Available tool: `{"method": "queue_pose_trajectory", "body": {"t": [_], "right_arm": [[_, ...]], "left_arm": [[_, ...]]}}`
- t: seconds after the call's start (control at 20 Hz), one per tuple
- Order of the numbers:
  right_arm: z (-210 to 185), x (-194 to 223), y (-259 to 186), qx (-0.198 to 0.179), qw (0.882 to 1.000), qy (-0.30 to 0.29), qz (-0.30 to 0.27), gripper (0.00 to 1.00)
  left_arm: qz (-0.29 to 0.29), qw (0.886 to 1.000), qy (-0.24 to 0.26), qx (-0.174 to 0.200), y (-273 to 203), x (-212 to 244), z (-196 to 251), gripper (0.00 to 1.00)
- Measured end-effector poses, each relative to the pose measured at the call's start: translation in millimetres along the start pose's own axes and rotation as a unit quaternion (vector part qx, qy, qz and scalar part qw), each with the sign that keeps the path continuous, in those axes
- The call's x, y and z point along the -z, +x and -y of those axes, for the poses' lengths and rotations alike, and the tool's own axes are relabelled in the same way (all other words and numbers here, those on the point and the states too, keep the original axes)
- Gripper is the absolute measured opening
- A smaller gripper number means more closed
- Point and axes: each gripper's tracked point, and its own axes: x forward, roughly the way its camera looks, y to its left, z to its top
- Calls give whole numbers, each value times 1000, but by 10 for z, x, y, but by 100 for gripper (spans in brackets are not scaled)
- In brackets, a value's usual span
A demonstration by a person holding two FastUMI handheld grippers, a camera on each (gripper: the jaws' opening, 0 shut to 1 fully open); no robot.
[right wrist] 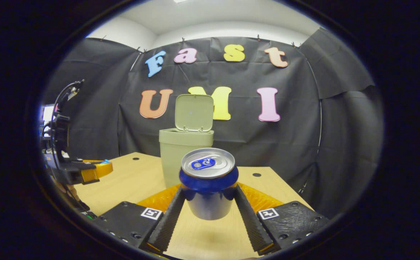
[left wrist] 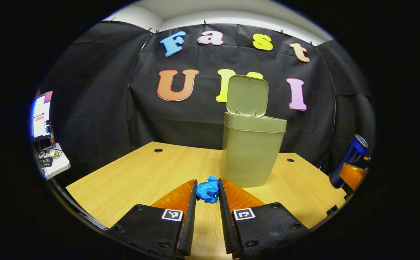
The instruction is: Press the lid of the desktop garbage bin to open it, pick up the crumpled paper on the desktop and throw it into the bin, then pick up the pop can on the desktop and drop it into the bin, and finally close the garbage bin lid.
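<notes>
Fingers [left wrist: 195, 196] of left gripper [left wrist: 207, 195] pinching crumpled paper [left wrist: 208, 190]; to be lifted over open bin [left wrist: 253, 148] before release. Right gripper [right wrist: 210, 200] clamped on pop can [right wrist: 209, 180].

No legible text, labels or numbers

wooden table [left wrist: 130, 177] | lit monitor [left wrist: 40, 115] far left | white side desk [left wrist: 56, 162]

Bin [right wrist: 185, 155] mouth open, upright lid [right wrist: 194, 112] behind, bare desktop [right wrist: 130, 177] around
</notes>
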Motion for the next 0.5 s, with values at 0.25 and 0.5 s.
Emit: {"method": "queue_pose_trajectory", "body": {"t": [0.25, 0.5], "right_arm": [[-139, 70, -4, -23, 1000, -3, -11, 81], [-159, 41, 6, -32, 999, 5, -8, 81]], "left_arm": [[11, 1000, 9, 6, 344, -386, 43, 37], [16, 1000, -8, 22, 729, -830, 206, 37]]}}
